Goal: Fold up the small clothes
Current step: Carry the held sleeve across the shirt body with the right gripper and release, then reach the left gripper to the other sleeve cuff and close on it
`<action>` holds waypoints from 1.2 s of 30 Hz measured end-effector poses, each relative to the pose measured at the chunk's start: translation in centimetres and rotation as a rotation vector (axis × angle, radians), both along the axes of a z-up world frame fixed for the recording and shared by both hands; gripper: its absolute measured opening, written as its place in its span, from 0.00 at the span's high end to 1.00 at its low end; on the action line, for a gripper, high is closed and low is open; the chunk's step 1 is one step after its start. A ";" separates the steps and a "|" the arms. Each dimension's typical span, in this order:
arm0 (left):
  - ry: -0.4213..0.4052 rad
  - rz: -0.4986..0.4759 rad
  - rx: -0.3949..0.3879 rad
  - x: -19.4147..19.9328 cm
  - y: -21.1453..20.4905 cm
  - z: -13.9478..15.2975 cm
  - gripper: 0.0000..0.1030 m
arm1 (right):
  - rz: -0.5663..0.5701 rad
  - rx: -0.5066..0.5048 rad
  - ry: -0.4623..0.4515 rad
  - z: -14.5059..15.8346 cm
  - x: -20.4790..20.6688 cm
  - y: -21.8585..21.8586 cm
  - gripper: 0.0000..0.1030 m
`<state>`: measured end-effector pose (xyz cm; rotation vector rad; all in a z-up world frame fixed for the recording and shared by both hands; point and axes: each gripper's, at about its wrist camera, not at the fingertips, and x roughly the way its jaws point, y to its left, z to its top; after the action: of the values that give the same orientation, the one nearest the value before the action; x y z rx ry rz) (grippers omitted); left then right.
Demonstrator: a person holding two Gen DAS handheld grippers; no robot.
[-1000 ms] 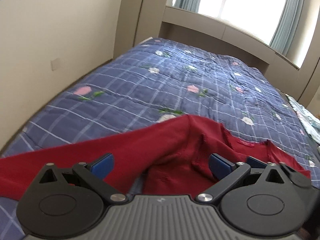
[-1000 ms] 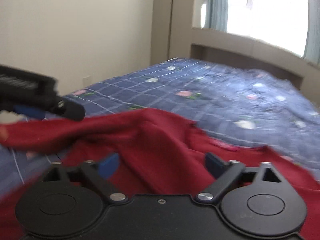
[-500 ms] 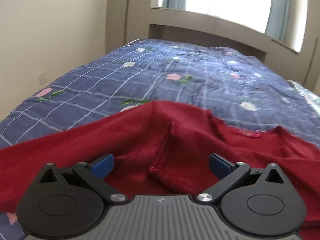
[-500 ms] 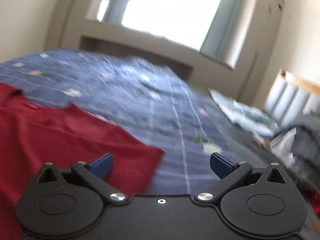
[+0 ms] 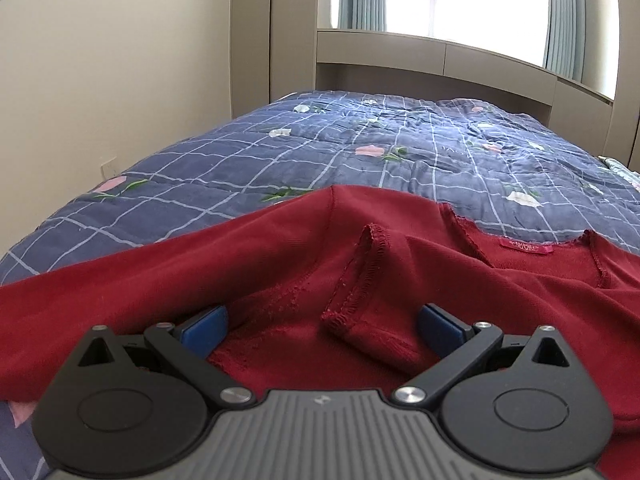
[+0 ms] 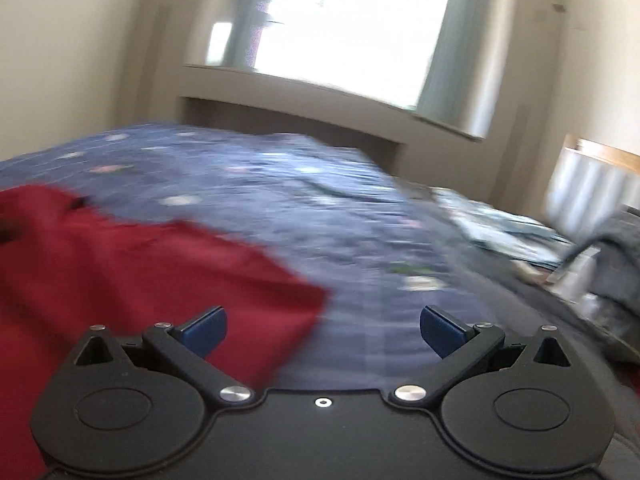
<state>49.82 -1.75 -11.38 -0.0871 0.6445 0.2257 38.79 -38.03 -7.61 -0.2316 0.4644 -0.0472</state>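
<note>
Lying rumpled on the quilted blue checked bedspread [image 5: 400,148]: dark red knit top [image 5: 460,280], overlocked hem edge turned up, pink neck label visible. Left gripper [image 5: 322,326] sits low over the fabric, blue pads spread wide, nothing pinched. Right gripper [image 6: 322,326] tilts over the top's corner [image 6: 160,264] and the spread, tongs also wide apart; that view is motion-blurred.

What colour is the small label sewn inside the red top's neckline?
Pink, a shade brighter than the red top; the label shows best in the left wrist view.
</note>
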 end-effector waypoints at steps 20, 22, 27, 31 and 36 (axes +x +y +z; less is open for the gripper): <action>-0.012 -0.003 -0.009 -0.1 0.2 -0.2 0.00 | -0.282 -0.103 0.053 -3.2 -1.2 -0.8 0.01; -0.013 -0.003 -0.008 -0.2 0.2 -0.2 0.00 | -0.282 -0.113 0.066 -3.4 -1.9 -0.2 0.01; -0.018 -0.004 -0.017 -0.2 0.3 -0.2 0.00 | -0.248 -0.091 0.052 -3.4 -1.9 0.0 0.00; -0.048 -0.015 -0.050 -1.1 0.9 1.2 0.00 | -0.204 -0.007 0.054 -3.0 -2.2 -0.8 0.00; -0.037 -0.040 -0.064 -5.3 2.7 4.4 0.00 | -0.180 0.117 0.090 -2.6 -3.1 -1.7 0.00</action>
<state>44.54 0.99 -6.94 -0.1393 0.6164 0.1648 35.71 -39.71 -10.20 -0.0771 0.5752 -0.1854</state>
